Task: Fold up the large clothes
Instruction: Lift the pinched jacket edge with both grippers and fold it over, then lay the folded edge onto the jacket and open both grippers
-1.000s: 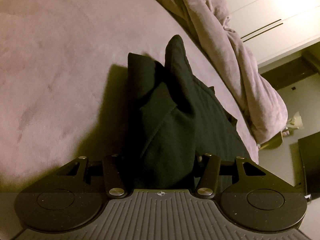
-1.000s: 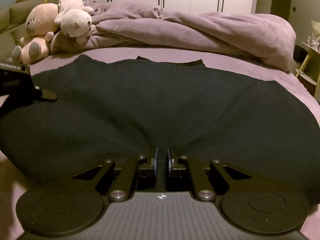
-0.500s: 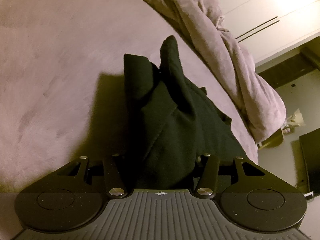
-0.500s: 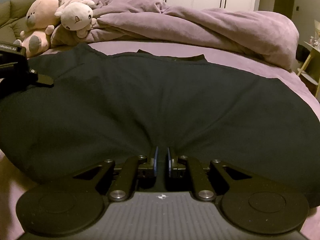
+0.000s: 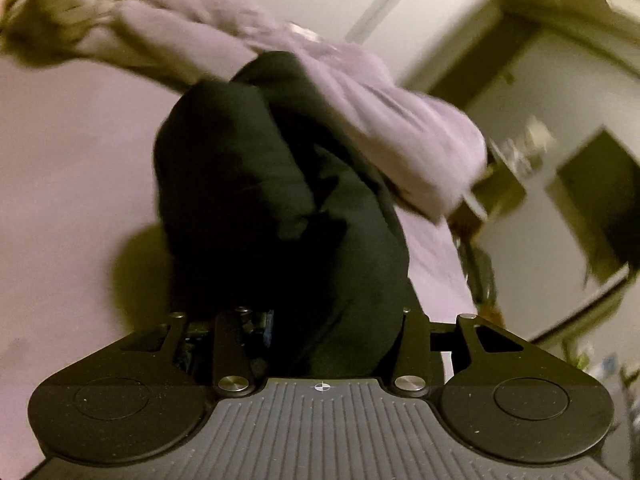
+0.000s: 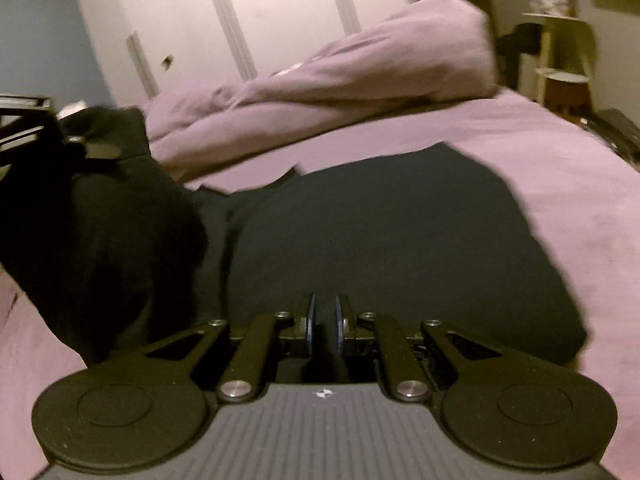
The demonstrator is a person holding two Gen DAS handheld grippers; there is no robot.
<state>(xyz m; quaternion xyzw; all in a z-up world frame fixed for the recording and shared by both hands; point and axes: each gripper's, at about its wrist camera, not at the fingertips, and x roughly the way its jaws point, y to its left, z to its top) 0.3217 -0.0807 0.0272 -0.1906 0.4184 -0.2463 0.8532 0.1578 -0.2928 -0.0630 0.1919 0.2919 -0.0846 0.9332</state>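
Black garment [image 6: 400, 240]: lay spread on the mauve bed sheet [image 6: 560, 168], its left part lifted in a bunched fold.
Left gripper [image 5: 332, 320]: jaws closing, thick bunch of the garment [image 5: 280, 208] between them.
Right gripper [image 6: 324, 324]: 2 blue pads [image 6: 310, 322] nearly pressed together, pinching the garment's near edge.
Rumpled duvet [image 6: 340, 84]: heaped beyond, before white wardrobe doors [image 6: 260, 8].
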